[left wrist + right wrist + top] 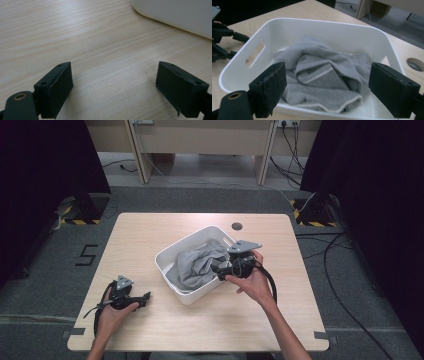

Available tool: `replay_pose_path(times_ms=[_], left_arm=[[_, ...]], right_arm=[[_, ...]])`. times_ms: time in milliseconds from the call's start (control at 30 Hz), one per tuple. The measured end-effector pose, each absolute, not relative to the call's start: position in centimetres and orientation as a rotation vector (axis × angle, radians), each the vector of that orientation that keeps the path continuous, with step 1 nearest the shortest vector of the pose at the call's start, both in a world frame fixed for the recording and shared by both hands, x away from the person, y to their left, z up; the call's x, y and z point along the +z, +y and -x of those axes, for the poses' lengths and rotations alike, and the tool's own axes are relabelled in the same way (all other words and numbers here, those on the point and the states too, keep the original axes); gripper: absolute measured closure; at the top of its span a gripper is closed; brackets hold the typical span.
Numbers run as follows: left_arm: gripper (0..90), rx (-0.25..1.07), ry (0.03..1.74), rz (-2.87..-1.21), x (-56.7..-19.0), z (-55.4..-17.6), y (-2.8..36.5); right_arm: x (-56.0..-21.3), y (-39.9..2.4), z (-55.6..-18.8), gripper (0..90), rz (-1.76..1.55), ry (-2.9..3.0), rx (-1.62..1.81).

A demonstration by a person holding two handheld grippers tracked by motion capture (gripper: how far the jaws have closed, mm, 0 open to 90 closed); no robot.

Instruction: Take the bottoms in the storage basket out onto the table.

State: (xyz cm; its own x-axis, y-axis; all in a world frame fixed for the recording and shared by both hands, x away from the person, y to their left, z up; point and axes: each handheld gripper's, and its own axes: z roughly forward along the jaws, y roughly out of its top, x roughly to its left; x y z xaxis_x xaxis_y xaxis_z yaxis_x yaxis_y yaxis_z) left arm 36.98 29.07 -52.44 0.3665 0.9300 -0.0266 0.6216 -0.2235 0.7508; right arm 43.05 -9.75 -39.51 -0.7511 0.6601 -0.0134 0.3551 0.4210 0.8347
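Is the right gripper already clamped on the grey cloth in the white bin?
No, in the right gripper view the right gripper has its jaws wide apart in front of the grey cloth, which lies loose in the white bin.

- A crumpled grey cloth (322,75) with pale hems is lying bunched inside the bin in front of you.
- The white plastic bin (172,251) is sitting mid-table, angled.

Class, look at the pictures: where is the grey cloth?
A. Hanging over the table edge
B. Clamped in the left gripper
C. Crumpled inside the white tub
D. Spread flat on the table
C: the grey cloth lies bunched up within the walls of the white tub.
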Motion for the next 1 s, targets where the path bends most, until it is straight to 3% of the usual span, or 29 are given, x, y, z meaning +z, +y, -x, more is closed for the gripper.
replay_pose_path(times_ms=[567,1000], left_arm=[[12.9,0.574,1.343,-1.947,-52.4,-37.0,29.1],[12.9,0.573,1.342,-1.948,-52.4,-37.0,29.1]], right_arm=[[-38.9,-3.4,-47.5,15.6,-0.787,2.448,1.181],[-42.1,-0.3,-50.5,15.6,-0.773,2.576,1.094]])
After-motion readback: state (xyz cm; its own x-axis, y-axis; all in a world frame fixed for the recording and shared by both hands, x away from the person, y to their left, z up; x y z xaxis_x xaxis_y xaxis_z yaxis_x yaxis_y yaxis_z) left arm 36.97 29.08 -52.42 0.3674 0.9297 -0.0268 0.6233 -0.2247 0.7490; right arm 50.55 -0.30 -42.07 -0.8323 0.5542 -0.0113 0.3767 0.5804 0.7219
